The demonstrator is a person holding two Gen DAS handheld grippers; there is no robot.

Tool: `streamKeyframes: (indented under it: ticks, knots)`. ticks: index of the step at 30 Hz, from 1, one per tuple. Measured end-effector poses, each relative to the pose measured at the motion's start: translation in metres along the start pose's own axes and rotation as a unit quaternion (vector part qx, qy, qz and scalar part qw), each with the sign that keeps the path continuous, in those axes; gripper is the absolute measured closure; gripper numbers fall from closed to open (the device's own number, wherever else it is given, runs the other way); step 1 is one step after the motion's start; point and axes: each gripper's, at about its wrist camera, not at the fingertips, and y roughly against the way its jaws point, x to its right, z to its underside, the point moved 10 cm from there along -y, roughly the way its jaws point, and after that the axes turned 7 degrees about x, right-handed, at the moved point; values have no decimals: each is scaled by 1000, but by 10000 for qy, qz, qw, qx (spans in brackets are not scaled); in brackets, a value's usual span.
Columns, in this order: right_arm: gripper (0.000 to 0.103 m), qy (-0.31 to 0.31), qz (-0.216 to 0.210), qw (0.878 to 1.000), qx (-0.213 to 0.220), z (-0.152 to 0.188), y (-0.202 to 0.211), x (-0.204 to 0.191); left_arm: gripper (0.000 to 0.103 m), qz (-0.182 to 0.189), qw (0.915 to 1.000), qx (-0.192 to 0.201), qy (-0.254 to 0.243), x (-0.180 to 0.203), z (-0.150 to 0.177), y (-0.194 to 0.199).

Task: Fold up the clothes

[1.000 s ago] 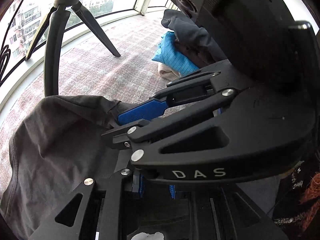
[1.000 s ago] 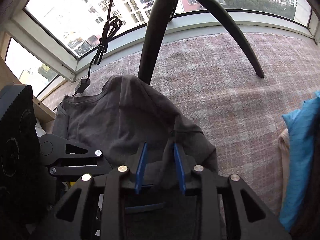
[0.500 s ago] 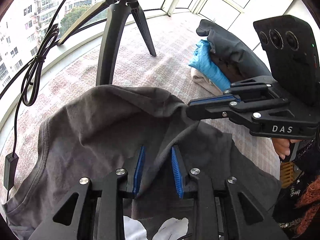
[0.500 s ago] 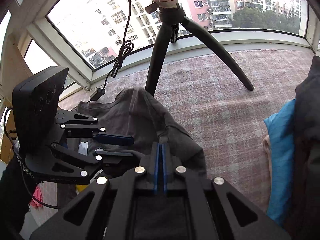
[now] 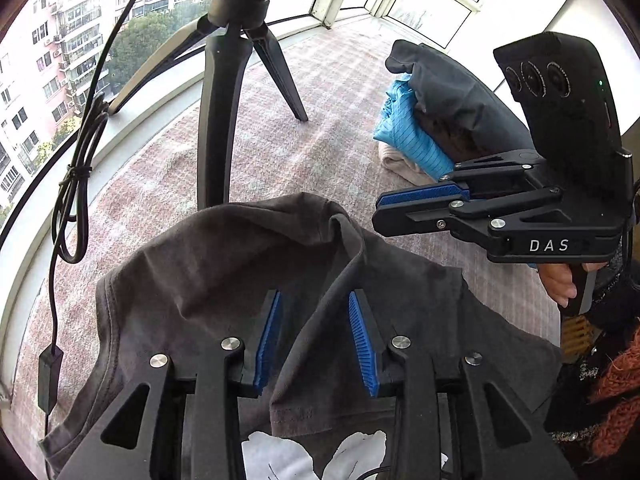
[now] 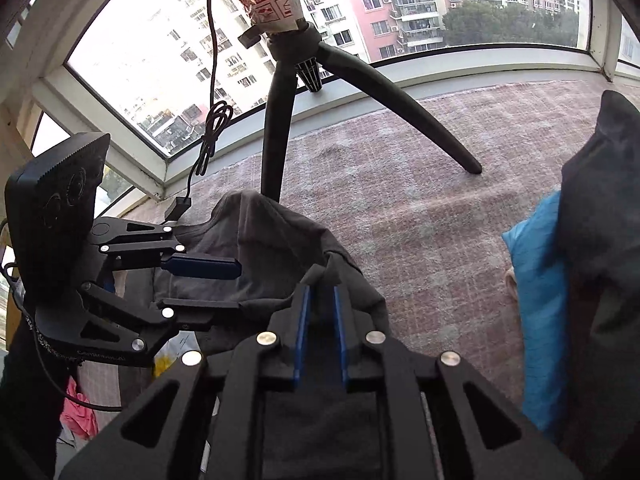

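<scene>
The dark grey T-shirt (image 5: 224,280) lies rumpled on the pinkish checked cloth (image 5: 320,128) of the table, at the foot of the black tripod (image 5: 224,92), with a raised fold of it running up between the spread blue pads of the left gripper (image 5: 316,340), which is released and not pinching it. The right gripper (image 6: 320,332) hovers beside it over the shirt, its pads parted by a narrow gap with cloth bunched just ahead of them, so it grips nothing. Well off to the right sits a stack of folded clothes (image 5: 432,120), dark grey over bright blue over cream.
</scene>
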Motion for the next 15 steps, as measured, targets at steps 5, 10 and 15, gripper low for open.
streamKeyframes:
  ticks: [5,10,15]
  knots:
    - [83,74,213,9997,32,-3,-2,10,70,94,9998,-153,49,-3,-5,-27]
    - [89,5,371,9993,-59,18,2,23,70,438,9988,-233,9,6,-9,-40]
    - [90,-101,435,9985,-315,45,-11,34,70,520,9985,-29,-153,17,-28,-36]
